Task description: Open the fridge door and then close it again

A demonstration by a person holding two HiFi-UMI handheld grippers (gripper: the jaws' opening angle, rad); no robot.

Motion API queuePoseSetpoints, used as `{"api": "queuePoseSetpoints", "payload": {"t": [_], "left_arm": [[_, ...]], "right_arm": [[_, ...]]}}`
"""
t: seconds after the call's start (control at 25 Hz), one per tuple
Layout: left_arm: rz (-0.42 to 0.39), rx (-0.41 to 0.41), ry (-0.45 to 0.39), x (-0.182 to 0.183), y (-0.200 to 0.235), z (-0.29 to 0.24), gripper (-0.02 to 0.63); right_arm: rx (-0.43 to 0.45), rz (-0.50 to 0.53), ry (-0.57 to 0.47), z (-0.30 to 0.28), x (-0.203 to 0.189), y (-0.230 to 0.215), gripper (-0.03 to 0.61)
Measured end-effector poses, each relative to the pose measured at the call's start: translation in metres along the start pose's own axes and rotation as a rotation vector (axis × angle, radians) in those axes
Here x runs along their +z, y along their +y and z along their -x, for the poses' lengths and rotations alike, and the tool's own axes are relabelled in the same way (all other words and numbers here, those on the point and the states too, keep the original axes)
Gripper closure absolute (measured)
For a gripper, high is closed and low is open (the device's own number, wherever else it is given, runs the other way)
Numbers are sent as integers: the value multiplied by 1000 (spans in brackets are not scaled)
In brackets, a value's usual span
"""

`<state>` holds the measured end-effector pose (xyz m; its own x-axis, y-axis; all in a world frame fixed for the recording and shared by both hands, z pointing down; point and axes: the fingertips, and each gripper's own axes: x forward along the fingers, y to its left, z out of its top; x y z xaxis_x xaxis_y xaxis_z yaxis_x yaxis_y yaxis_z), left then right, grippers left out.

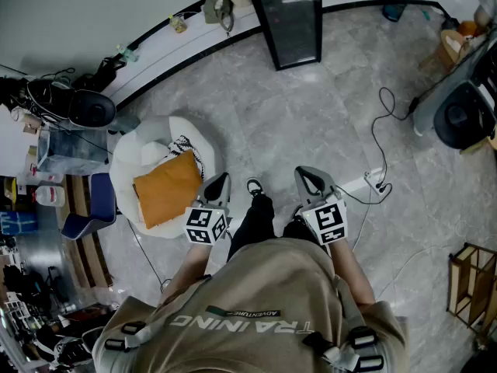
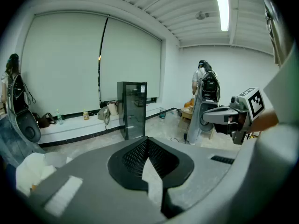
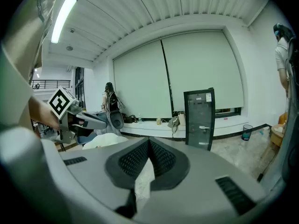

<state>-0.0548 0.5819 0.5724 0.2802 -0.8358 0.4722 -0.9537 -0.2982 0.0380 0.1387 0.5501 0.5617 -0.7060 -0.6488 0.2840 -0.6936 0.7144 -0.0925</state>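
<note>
Dark glass fridge, door shut, well ahead.
We hold left gripper and right gripper pinched together, empty, too far from it to grasp.

Bare grey floor runs straight ahead from the left gripper and right gripper to the fridge, and nothing stands on that stretch. On the left, a white beanbag carrying an orange cushion lies just beside the left gripper. On the right, a black cable loops over the floor to a white power strip near the right gripper. A bulky grey-and-black device stands further right. A bag sits on the ledge just left of the fridge. The floor on the fridge's right is open as far as a teal bin.
</note>
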Motion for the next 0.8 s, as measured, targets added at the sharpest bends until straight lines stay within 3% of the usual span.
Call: {"api": "queuePoseSetpoints", "payload": {"t": [0.2, 0.36, 0.8], "left_arm": [[32, -10, 19, 8, 19, -5, 614], [-2, -32, 6, 28, 34, -30, 614], [-7, -122, -19, 77, 100, -103, 614]], "right_arm": [[3, -37, 41, -19, 7, 3, 577], [-4, -43, 33, -43, 24, -11, 577], [-98, -19, 22, -123, 73, -42, 577]]}}
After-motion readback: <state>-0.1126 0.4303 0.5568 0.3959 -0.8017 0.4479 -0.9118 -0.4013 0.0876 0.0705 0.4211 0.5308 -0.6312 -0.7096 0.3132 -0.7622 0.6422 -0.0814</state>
